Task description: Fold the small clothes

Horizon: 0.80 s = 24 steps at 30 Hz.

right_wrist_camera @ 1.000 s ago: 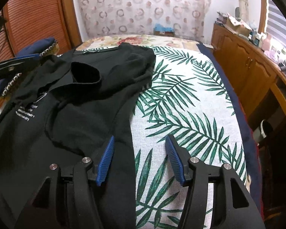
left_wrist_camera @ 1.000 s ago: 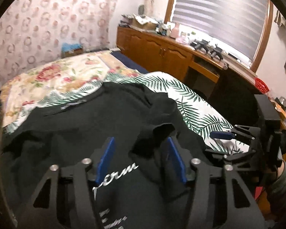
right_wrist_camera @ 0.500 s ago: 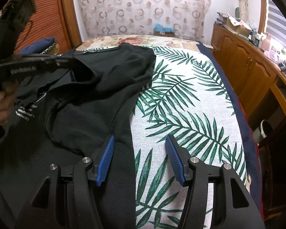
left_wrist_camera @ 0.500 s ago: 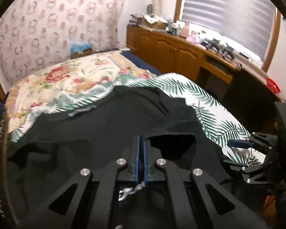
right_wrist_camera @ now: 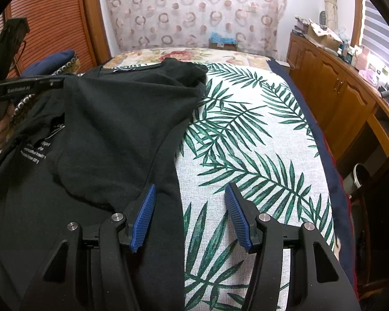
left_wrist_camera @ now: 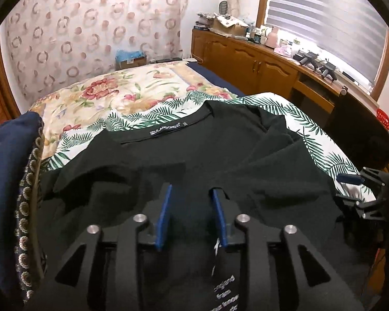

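A black T-shirt point(left_wrist_camera: 199, 155) with white lettering lies on the palm-leaf bedspread point(right_wrist_camera: 246, 134). Its collar label points to the far side. The shirt also shows in the right wrist view point(right_wrist_camera: 111, 119), with its right side folded inward over the body. My left gripper point(left_wrist_camera: 192, 199) is open and empty, low over the shirt's middle. My right gripper point(right_wrist_camera: 189, 202) is open and empty; its left finger is over the shirt's right edge and its right finger over the bedspread. The right gripper also shows in the left wrist view point(left_wrist_camera: 360, 184), at the shirt's right edge.
A navy pillow with beaded trim point(left_wrist_camera: 10, 181) lies left of the shirt. A floral quilt point(left_wrist_camera: 111, 93) covers the far bed. Wooden cabinets point(left_wrist_camera: 249, 64) with clutter run along the right wall. A bin point(right_wrist_camera: 360, 176) stands beside the bed.
My left gripper shut on the shirt's folded flap, carried it left across the body, then opened and let it go. The flap now lies flat. My right gripper stayed put.
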Available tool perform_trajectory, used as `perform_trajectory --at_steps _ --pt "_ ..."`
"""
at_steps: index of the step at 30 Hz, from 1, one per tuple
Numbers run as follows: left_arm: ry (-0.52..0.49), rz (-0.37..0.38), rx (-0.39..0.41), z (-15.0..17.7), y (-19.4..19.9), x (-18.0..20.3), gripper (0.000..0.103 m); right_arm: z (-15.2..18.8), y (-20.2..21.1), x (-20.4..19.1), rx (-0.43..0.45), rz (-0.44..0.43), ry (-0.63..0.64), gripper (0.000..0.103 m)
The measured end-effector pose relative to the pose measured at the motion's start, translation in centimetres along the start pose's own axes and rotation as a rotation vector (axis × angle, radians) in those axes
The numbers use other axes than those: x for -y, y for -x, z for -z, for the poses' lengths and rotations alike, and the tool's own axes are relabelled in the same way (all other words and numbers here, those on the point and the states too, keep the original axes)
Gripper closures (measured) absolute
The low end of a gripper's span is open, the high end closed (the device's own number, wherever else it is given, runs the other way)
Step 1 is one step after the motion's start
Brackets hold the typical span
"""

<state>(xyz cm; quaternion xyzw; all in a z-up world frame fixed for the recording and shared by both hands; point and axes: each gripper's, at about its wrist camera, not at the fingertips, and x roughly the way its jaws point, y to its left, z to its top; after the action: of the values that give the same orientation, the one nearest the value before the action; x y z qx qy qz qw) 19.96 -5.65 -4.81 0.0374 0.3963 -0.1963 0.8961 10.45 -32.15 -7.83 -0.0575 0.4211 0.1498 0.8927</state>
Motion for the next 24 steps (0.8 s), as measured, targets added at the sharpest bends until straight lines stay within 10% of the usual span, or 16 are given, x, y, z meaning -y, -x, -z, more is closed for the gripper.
perform_trajectory --at_steps 24 --pt "-0.196 0.122 -0.148 2.7 2.3 1.1 0.055 0.0 0.0 -0.1 0.0 0.0 0.001 0.046"
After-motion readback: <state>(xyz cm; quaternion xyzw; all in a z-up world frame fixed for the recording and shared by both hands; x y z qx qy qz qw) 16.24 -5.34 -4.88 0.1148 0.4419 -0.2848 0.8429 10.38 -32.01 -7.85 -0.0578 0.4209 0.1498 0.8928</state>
